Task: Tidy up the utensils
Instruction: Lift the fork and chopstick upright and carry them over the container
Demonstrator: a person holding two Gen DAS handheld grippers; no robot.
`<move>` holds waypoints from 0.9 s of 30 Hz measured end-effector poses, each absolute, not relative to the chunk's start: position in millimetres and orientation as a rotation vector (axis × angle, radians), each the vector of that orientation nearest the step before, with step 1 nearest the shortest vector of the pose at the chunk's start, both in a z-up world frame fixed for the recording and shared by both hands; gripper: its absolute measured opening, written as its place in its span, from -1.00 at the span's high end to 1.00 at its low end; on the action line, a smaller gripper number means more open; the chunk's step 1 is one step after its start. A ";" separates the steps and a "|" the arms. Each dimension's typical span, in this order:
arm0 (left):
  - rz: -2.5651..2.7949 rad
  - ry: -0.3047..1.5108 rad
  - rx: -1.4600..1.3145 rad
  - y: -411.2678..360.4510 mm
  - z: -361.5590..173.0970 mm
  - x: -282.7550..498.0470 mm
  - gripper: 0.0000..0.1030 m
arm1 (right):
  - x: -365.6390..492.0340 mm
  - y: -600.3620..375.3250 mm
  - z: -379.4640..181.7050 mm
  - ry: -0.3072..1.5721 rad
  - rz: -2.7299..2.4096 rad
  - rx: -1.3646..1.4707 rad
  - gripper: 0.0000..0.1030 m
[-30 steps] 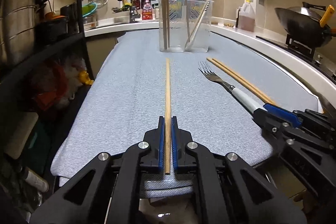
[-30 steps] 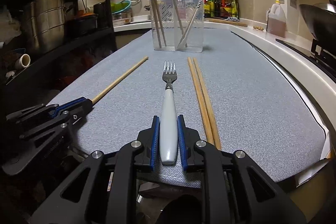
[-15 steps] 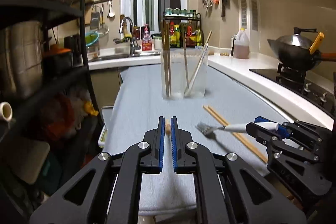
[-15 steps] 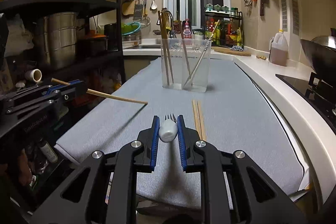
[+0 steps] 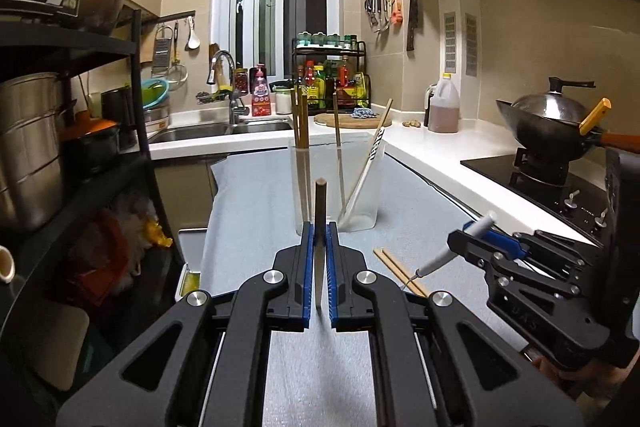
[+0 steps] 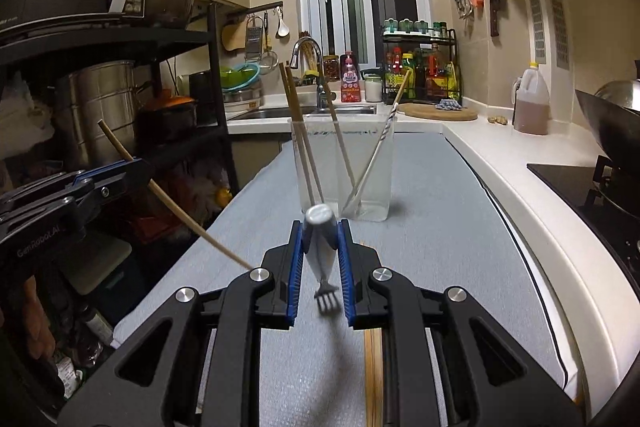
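Progress is partial. The clear container (image 6: 344,171) stands upright at the far end of the grey-covered surface (image 6: 440,227) and already holds several chopsticks and one pale-handled utensil leaning against its wall.

The left gripper (image 5: 319,259) is closed tight on a single wooden chopstick (image 5: 319,211), held clear of the surface with its tip hanging down; the right wrist view shows the same stick slanting through the pads.

The right gripper (image 6: 320,263) is clamped on the white handle of a fork (image 6: 320,247), tines pointing down, off the surface.

Both items sit short of the container, neither yet above its rim. A pair of chopsticks (image 5: 400,269) lies loose on the surface to the right.

Judgement: two items in transit, at least two more to collect.
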State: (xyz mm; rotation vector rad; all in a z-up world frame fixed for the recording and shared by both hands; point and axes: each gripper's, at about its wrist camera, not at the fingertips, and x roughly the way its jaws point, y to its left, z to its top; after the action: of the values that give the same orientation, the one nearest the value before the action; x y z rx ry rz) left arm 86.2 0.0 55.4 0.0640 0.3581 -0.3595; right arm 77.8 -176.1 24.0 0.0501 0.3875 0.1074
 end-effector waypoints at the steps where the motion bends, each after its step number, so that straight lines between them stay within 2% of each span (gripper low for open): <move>1: -0.363 0.365 0.067 -0.5 57.9 89.8 0.88 | 81.7 -177.0 26.9 0.389 0.111 0.055 0.67; 17: -0.419 0.439 0.084 -6.4 102.1 130.9 0.88 | 120.5 -197.5 67.8 0.422 0.151 0.103 0.68; 27: -0.449 0.383 0.090 -10.2 155.3 156.9 0.88 | 140.8 -210.9 118.1 0.364 0.139 0.066 0.68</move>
State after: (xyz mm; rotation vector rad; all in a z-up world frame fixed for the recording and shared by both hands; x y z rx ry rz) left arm 156.9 -10.2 155.3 0.0900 0.3826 -0.4491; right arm 140.8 -210.9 118.1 0.0657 0.3641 0.1394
